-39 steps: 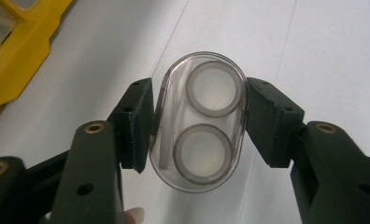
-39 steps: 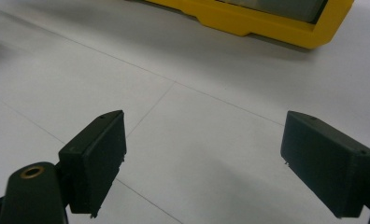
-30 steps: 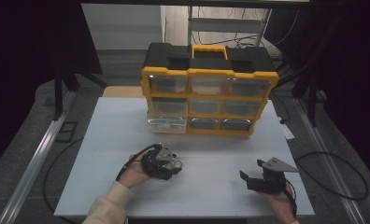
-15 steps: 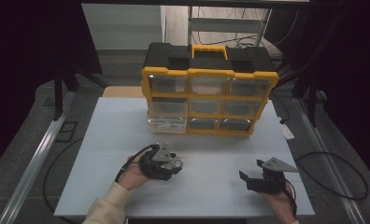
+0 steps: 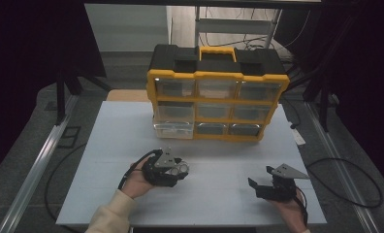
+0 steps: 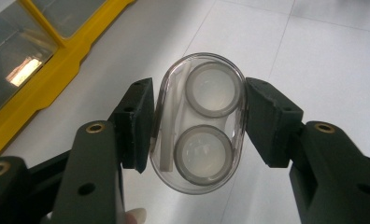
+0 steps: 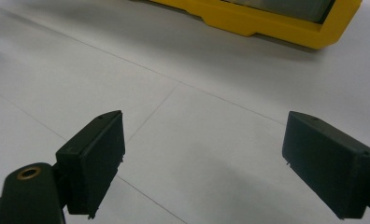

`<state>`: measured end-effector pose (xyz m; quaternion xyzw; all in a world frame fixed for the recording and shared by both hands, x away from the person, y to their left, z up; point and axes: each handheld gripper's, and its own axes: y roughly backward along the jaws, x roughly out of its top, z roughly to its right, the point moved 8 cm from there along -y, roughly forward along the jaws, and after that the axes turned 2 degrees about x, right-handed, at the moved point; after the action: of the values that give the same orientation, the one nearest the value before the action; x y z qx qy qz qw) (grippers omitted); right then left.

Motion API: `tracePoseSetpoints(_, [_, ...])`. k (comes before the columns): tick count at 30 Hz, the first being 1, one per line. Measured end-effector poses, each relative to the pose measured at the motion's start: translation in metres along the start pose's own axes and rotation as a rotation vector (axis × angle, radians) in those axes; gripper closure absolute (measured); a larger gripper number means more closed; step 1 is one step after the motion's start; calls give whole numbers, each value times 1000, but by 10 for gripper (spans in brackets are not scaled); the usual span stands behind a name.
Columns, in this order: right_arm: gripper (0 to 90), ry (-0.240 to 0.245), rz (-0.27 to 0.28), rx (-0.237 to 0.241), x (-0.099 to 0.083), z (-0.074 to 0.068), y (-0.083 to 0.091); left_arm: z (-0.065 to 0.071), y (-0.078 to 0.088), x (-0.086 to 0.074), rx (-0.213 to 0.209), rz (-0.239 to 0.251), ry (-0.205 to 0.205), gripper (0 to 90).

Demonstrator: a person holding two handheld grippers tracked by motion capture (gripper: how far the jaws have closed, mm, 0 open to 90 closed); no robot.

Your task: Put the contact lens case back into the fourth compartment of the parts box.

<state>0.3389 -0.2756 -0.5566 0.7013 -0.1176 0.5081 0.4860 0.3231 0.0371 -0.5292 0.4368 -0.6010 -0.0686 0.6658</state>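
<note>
A clear oval case [image 6: 199, 122] with two round grey-rimmed wells and a white strip inside sits between the jaws of my left gripper [image 6: 199, 123]; both black pads press on its sides. In the high view that left gripper [image 5: 177, 168] hovers low over the white table, left of centre, with the case [image 5: 180, 168] at its tip. My right gripper [image 5: 257, 187] rests near the front right of the table. Its jaws stand wide open in the right gripper view [image 7: 204, 163], with only bare table between them.
A yellow and black drawer organizer [image 5: 216, 97] stands at the back of the white table [image 5: 219, 160]. Its bottom-left clear drawer [image 5: 173, 128] is pulled out a little. Cables trail on the floor at both sides.
</note>
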Motion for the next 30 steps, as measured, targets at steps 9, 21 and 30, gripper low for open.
tracePoseSetpoints(9, [139, 2, -1, 0, 0, 0, 0, 1, 5, 4, 17, 24, 10, 460])
tracePoseSetpoints(21, [140, 3, -6, 1, -1, 0, 0, 0, 12, 9, 37, 57, 24, 462])
tracePoseSetpoints(30, [140, 4, -8, 0, -1, 0, 0, 0, 18, 15, 51, 77, 27, 463])
